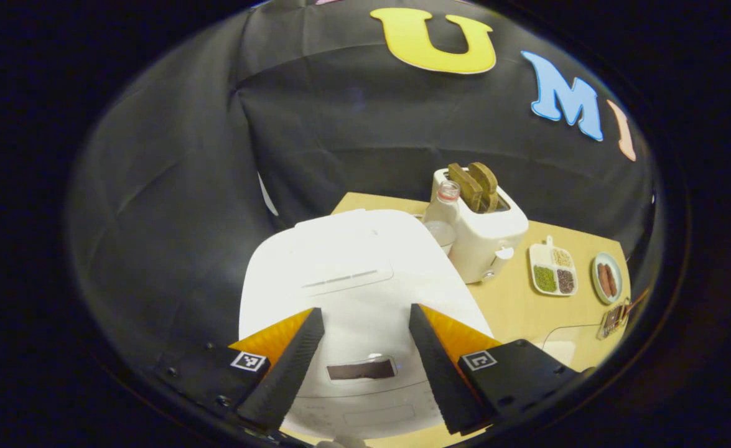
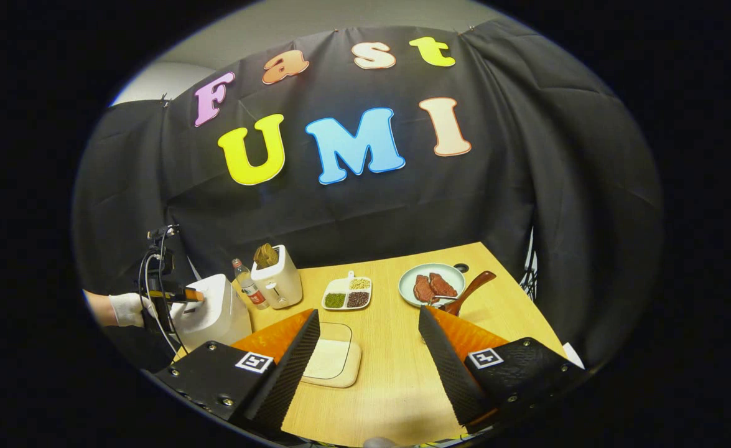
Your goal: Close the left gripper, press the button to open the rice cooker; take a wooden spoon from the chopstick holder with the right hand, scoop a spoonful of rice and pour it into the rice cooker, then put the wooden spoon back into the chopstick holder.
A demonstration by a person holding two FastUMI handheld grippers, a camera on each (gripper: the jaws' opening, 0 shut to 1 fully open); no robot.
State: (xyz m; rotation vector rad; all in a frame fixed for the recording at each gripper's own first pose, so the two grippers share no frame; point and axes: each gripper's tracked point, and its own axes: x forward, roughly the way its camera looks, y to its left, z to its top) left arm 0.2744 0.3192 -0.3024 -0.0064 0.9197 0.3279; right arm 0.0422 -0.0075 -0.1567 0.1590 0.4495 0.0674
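The white rice cooker [image 1: 353, 267] stands with its lid down right under my left gripper [image 1: 365, 311], which is open, one finger over each side of the lid. In the right gripper view the cooker [image 2: 216, 314] is at the table's far left, with a gloved hand [image 2: 125, 308] holding the left gripper [image 2: 175, 292] over it. My right gripper [image 2: 368, 314] is open and holds nothing above the table's middle. A shallow square dish of rice [image 2: 331, 361] lies just beyond its left finger. The wooden spoon [image 2: 470, 287] leans out behind its right finger; the holder is mostly hidden.
A toaster [image 2: 278, 280] with bread and a small bottle [image 2: 248, 287] stand beside the cooker. A divided dish of grains [image 2: 348, 294] and a plate with meat [image 2: 432, 285] sit further back. The wooden table [image 2: 390, 373] ends at black cloth walls.
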